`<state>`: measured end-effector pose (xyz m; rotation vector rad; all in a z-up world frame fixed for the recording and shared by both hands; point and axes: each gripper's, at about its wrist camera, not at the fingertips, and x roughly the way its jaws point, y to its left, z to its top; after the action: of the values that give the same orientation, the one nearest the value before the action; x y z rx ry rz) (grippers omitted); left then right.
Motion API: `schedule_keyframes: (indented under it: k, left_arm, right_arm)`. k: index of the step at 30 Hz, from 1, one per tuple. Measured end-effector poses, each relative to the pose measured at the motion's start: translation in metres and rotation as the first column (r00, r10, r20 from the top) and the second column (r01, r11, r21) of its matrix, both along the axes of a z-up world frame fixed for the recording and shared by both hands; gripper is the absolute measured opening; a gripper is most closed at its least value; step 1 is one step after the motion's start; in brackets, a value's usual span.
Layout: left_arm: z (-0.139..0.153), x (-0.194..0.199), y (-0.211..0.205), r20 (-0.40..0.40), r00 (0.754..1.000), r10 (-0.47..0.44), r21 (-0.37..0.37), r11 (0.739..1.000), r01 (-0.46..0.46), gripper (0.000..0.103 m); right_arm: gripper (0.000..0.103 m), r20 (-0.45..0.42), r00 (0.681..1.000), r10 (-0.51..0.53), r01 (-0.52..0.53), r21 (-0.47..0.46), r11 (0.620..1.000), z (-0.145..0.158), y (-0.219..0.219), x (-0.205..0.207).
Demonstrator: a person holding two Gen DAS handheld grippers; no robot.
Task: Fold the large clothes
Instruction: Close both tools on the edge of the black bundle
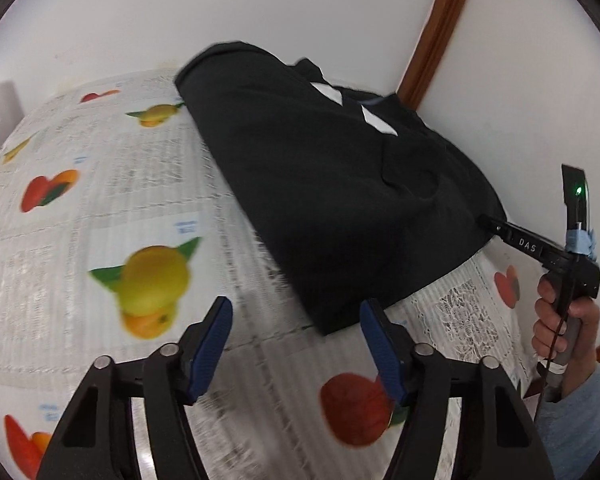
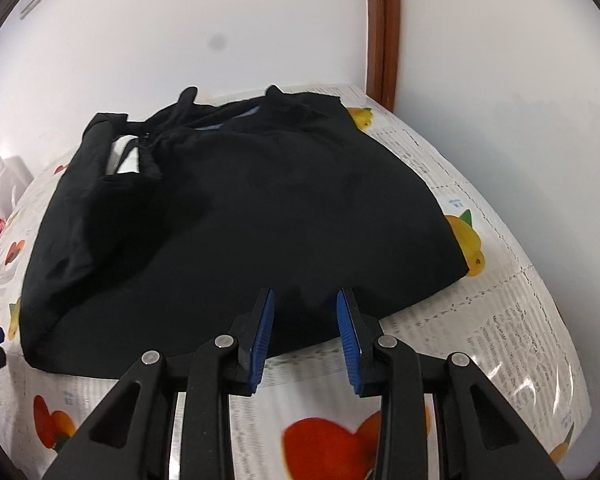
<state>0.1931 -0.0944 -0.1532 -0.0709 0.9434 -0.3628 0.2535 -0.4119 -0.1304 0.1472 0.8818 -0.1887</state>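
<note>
A black garment [image 2: 240,216] lies folded on the fruit-print counter [image 2: 500,320], just ahead of both grippers. Left gripper [image 1: 296,320] fingers stand wide, empty; right gripper [image 2: 305,304] fingers narrower, empty.

Black garment [image 2: 236,216], folded into a rough trapezoid, lying flat on the fruit-print tablecloth [image 2: 500,320] near the wall. White patches [image 1: 374,118] and a bit of light blue show at its far end; far-left part bunched, straps or cords sticking up.
</note>
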Motion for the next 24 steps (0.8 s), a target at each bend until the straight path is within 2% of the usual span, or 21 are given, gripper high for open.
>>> schedule_keyframes:
  k: [4, 6, 10, 14, 17, 24]
  left_arm:
    - [-0.012, 0.010, -0.015, -0.030, 1.000, -0.006, -0.011, 1.000, 0.005, 0.049]
    - [-0.014, 0.012, -0.019, -0.015, 1.000, 0.015, -0.002, 1.000, -0.015, 0.044]
    - [-0.015, 0.012, -0.018, -0.014, 0.999, 0.052, -0.025, 0.998, -0.052, 0.027]
    - [-0.014, 0.006, -0.012, -0.013, 0.998, 0.067, -0.041, 0.997, -0.067, 0.013]
    - [-0.010, 0.005, 0.000, -0.006, 0.995, 0.098, -0.040, 0.994, -0.098, 0.007]
    - [-0.006, -0.002, 0.039, -0.017, 0.988, 0.153, -0.061, 0.986, -0.154, 0.006]
  right_arm:
    - [0.032, -0.014, 0.999, 0.037, -0.036, 0.020, 0.999, -0.010, -0.001, 0.010]
    - [0.032, -0.035, 0.998, 0.049, -0.048, 0.018, 0.999, -0.016, 0.000, 0.016]
    - [0.032, -0.040, 0.997, 0.063, -0.066, -0.063, 0.996, -0.020, 0.014, 0.021]
    - [0.025, -0.046, 0.993, 0.106, -0.109, -0.085, 0.990, -0.020, 0.025, 0.022]
    - [0.025, -0.051, 0.991, 0.121, -0.126, -0.096, 0.987, -0.019, 0.036, 0.021]
    - [0.025, -0.065, 0.983, 0.172, -0.176, -0.072, 0.982, -0.016, 0.069, 0.017]
